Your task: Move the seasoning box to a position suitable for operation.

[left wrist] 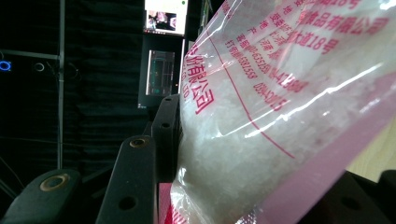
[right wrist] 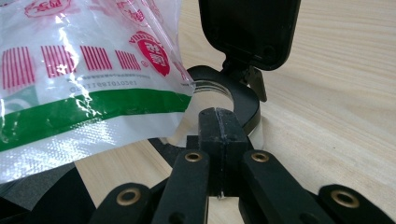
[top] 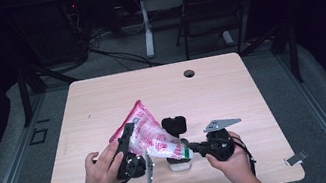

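Your left gripper (top: 130, 145) clamps a clear plastic bag (top: 145, 130) printed in pink-red, tilted mouth-down over a small white jar (top: 179, 162) near the front edge of the table (top: 101, 97). The bag holds white granular matter. Its print shows red Chinese characters, a red barcode with digits too small to read, and a green band near the lower end. The jar's black hinged lid (top: 174, 124) stands open. Your right gripper (top: 195, 149) has its jaws pressed together at the jar's rim.

"18" on the bag (left wrist: 289, 116)
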### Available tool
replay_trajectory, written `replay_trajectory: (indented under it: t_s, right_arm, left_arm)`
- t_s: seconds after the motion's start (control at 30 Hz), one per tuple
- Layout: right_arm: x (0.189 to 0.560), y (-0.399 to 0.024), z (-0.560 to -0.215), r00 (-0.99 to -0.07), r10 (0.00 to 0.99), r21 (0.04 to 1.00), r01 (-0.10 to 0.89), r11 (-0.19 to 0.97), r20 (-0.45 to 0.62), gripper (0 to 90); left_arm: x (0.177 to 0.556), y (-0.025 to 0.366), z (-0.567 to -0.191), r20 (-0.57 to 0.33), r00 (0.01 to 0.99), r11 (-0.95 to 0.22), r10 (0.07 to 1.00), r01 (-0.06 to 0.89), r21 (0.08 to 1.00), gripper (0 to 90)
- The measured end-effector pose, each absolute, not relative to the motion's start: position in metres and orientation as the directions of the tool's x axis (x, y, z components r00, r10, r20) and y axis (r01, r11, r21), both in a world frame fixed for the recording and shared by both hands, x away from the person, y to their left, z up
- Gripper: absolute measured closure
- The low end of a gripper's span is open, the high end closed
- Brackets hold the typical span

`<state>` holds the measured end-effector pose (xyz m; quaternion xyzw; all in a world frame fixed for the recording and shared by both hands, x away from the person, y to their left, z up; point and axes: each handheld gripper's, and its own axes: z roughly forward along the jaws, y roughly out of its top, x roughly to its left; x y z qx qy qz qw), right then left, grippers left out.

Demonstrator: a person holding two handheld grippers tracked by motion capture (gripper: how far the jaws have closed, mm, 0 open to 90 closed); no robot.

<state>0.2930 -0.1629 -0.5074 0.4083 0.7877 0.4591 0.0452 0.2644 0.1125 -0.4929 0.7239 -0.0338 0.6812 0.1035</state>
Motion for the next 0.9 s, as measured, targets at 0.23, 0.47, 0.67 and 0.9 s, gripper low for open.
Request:
replay_trajectory:
  t_s: [0.23,0.47,0.67,0.9]
  right_arm:
    - [0.2929,-0.1631,-0.5071,-0.661,0.686,0.761,0.601,0.242,0.304,90.0]
    - [0.293,-0.1632,-0.5073,-0.661,0.687,0.761,0.601,0.242,0.303,90.0]
    - [0.2931,-0.1642,-0.5072,-0.658,0.688,0.763,0.602,0.235,0.307,90.0]
    - [0.2932,-0.1639,-0.5072,-0.66,0.687,0.762,0.602,0.241,0.304,90.0]
  left_arm:
    - [0.263,0.112,-0.4917,0.994,0.062,-0.975,0.088,-0.199,0.099,60.3]
    - [0.2626,0.1113,-0.4929,0.995,0.055,-0.974,0.085,-0.207,0.095,60.3]
    - [0.2621,0.1122,-0.4918,0.995,0.059,-0.975,0.083,-0.203,0.093,60.3]
    - [0.2613,0.1122,-0.4906,0.996,0.05,-0.974,0.07,-0.21,0.079,60.3]
